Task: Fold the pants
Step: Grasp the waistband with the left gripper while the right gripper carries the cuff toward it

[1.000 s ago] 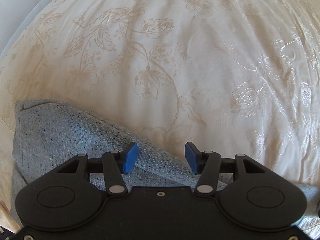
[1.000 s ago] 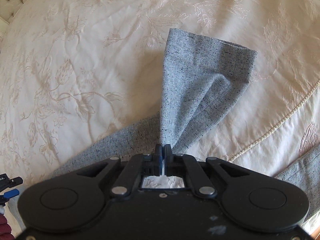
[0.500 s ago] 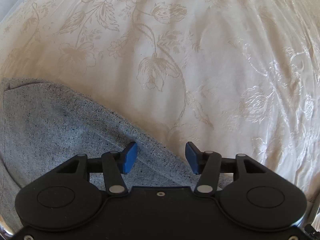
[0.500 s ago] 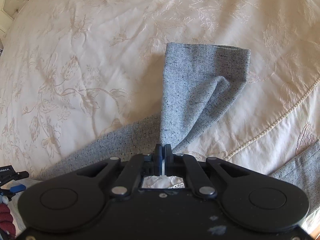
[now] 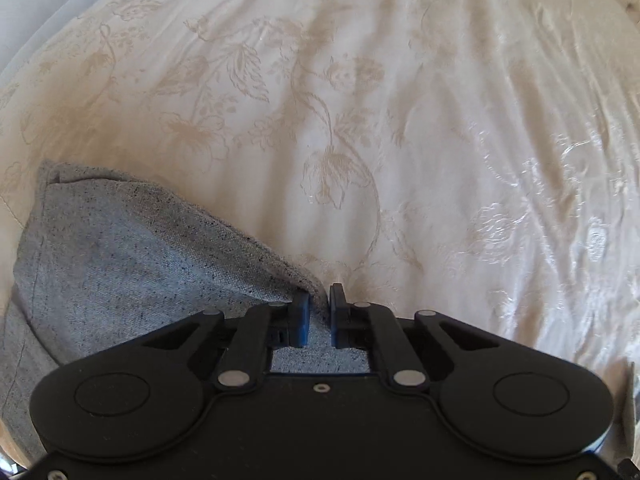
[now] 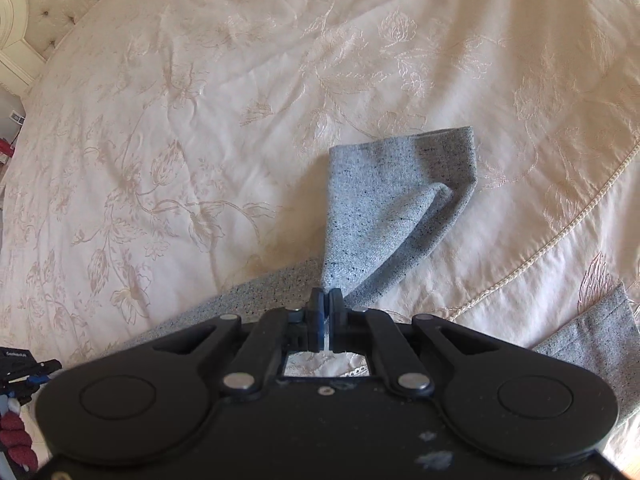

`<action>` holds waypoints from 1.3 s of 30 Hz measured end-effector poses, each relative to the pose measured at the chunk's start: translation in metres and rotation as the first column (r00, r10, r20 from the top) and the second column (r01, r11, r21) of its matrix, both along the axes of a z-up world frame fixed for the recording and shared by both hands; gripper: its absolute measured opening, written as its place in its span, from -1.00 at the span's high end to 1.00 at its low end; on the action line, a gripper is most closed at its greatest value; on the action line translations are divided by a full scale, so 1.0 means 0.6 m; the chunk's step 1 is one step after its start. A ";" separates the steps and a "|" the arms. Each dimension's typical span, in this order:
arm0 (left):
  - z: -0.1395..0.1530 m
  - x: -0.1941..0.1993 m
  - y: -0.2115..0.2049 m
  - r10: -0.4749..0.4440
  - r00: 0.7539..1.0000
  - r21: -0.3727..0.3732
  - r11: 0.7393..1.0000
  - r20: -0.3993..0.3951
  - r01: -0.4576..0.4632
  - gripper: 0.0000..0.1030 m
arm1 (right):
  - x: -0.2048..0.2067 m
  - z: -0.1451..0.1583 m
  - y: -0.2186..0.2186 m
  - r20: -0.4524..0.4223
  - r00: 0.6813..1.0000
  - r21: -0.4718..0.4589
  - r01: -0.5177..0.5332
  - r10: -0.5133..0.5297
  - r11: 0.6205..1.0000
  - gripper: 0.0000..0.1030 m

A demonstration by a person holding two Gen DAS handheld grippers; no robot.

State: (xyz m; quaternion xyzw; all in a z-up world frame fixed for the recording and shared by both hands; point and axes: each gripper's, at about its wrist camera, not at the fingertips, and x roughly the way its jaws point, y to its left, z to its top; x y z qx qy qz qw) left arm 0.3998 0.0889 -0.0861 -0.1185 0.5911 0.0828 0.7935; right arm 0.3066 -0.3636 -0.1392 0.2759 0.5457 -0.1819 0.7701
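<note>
Grey speckled pants (image 5: 120, 264) lie on a cream floral bedspread (image 5: 360, 120). In the left wrist view my left gripper (image 5: 319, 310) is shut on the pants' edge, with a fold of grey cloth pinched between the blue pads. In the right wrist view my right gripper (image 6: 325, 306) is shut on another part of the pants (image 6: 384, 208), and a leg end hangs from it in a draped fold above the bedspread (image 6: 240, 100). More grey cloth (image 6: 592, 340) lies at the lower right.
A tufted headboard (image 6: 52, 4) stands at the upper left of the right wrist view. A corded seam (image 6: 560, 236) of the bedspread runs across the right. Dark and red objects (image 6: 16, 420) sit off the bed at the lower left.
My left gripper has closed from wide open onto the pants' edge. My right gripper has kept its hold and lifted, so the hanging leg end looks smaller and farther.
</note>
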 end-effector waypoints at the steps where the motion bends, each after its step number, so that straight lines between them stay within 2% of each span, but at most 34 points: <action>1: 0.023 -0.018 0.004 -0.016 1.000 -0.008 1.000 0.024 0.016 0.78 | -0.010 0.010 0.001 0.006 1.000 -0.004 -0.004 0.004 1.000 0.95; 4: 0.068 -0.085 0.014 -0.071 0.996 -0.011 0.997 0.060 0.072 0.79 | -0.050 0.034 0.008 0.012 1.000 -0.008 -0.006 0.006 1.000 0.95; 7: 0.076 -0.158 0.024 -0.107 0.992 0.003 0.994 0.061 0.107 0.79 | -0.099 0.044 0.022 -0.009 1.000 -0.028 -0.008 0.007 1.000 0.95; 14: 0.036 -0.308 0.025 -0.140 0.989 0.029 0.990 -0.035 0.141 0.85 | -0.215 0.016 0.061 -0.123 0.992 -0.094 0.001 -0.012 0.996 0.95; 17: 0.007 -0.339 0.021 -0.164 0.982 0.023 0.986 -0.098 0.167 0.87 | -0.251 -0.007 0.066 -0.156 0.987 -0.099 0.018 -0.033 0.995 0.95; 20: -0.025 -0.353 0.017 -0.182 0.976 0.026 0.982 -0.123 0.186 0.87 | -0.269 -0.029 0.069 -0.174 0.984 -0.103 0.029 -0.046 0.994 0.95; 22: -0.043 -0.351 0.014 -0.182 0.974 0.032 0.982 -0.137 0.188 0.87 | -0.271 -0.039 0.071 -0.181 0.983 -0.108 0.017 -0.037 0.994 0.93; 25: -0.064 -0.347 0.013 -0.167 0.974 0.041 0.984 -0.151 0.175 0.87 | -0.265 -0.036 0.071 -0.194 0.981 -0.117 0.007 -0.029 0.993 0.78; 27: -0.072 -0.349 0.017 -0.148 0.976 0.043 0.987 -0.162 0.157 0.87 | -0.261 -0.019 0.073 -0.172 0.985 -0.153 -0.015 -0.011 0.988 0.74; 28: -0.073 -0.349 0.016 -0.137 0.977 0.044 0.988 -0.164 0.146 0.87 | -0.252 -0.007 0.076 -0.150 0.989 -0.177 -0.037 0.010 0.983 0.64; 31: -0.068 -0.353 0.009 -0.117 0.981 0.062 0.990 -0.154 0.128 0.87 | -0.230 0.008 0.083 -0.092 0.991 -0.229 -0.116 0.098 0.966 0.57; 35: -0.062 -0.363 -0.006 -0.097 0.983 0.100 0.989 -0.157 0.113 0.87 | -0.182 -0.008 0.092 -0.070 0.978 -0.272 -0.208 0.196 0.940 0.52; 39: -0.061 -0.358 -0.029 -0.094 0.982 0.134 0.984 -0.162 0.116 0.87 | -0.131 -0.037 0.100 -0.079 0.969 -0.273 -0.245 0.232 0.930 0.51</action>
